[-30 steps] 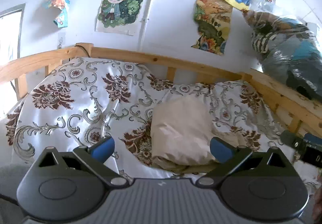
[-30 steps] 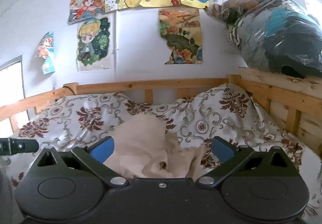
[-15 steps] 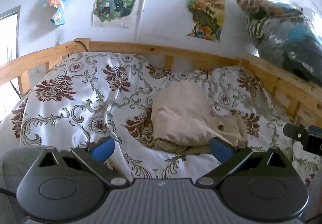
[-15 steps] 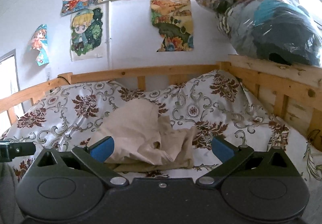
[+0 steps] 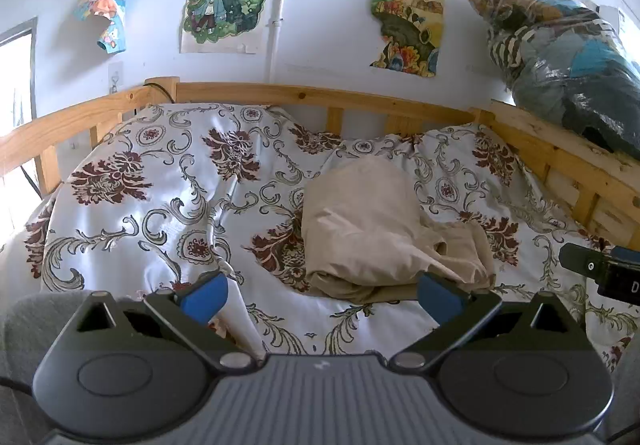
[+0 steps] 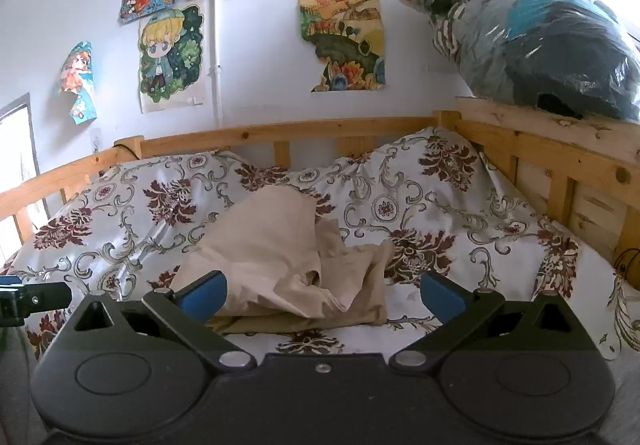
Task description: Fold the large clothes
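A beige garment [image 5: 372, 237] lies bunched and loosely folded on the floral bedspread [image 5: 160, 205], near the bed's middle. In the right wrist view the same garment [image 6: 288, 265] rests on the bedspread [image 6: 440, 213], just beyond the fingers. My left gripper [image 5: 320, 295] is open, held back from the garment's near edge with nothing between its blue pads [image 5: 204, 295]. My right gripper [image 6: 320, 291] is also open and empty, its left pad [image 6: 204, 293] in front of the cloth's near corner. The right gripper's body [image 5: 600, 273] shows at the right edge of the left view.
A wooden bed rail [image 5: 320, 97] runs behind and along the right side [image 6: 560, 157]. A plastic-wrapped bundle of clothes [image 6: 540, 29] sits on the right rail. Drawings [image 5: 224, 1] hang on the white wall. The left gripper's tip [image 6: 32, 299] shows at the left edge.
Both grippers have drawn back from the garment, so more bedspread shows in front of it. Both stayed open; the garment has not moved.
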A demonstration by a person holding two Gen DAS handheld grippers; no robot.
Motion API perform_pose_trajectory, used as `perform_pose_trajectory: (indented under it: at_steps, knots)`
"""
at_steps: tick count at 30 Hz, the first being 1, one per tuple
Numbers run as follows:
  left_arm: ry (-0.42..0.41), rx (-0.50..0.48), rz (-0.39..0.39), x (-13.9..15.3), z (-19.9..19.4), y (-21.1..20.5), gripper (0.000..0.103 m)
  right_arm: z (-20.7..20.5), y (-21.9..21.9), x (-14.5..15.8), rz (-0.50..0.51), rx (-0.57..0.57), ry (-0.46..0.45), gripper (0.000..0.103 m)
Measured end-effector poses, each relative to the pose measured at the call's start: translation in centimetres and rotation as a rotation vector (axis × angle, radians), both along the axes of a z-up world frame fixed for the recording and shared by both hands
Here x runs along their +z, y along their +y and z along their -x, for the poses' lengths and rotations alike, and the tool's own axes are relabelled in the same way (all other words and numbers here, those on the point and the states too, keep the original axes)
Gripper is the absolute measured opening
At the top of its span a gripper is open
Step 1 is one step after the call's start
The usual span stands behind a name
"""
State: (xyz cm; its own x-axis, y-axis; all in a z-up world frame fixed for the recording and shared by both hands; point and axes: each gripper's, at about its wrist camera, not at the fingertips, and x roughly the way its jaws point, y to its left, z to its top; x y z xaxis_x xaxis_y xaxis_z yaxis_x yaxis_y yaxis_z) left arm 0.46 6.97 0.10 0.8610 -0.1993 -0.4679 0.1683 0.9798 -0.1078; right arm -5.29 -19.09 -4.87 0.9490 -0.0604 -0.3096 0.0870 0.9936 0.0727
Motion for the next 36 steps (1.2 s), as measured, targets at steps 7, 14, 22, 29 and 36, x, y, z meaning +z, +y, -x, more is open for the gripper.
perform_pose_trajectory:
  at_steps: [7,14,22,29,36]
  knots:
    - [-0.002,0.0,-0.003,0.01,0.0,0.0,0.102,-0.09,0.04,-0.1,0.0,-0.004,0.007,0.102]
    - [-0.003,0.0,-0.002,0.05,0.04,0.01,0.102,-0.12,-0.02,-0.16,-0.001,-0.005,0.01,0.102]
    - [-0.004,0.0,-0.005,0.03,0.08,0.0,0.102,-0.11,-0.08,-0.13,-0.001,-0.004,0.01,0.102]
    - [-0.005,0.0,-0.005,0.02,0.13,-0.09,0.102,-0.11,-0.15,-0.11,-0.001,-0.003,0.01,0.102]
    - [-0.005,0.0,-0.006,0.04,0.15,-0.01,0.102,-0.1,-0.04,-0.27,-0.005,0.0,0.006,0.102]
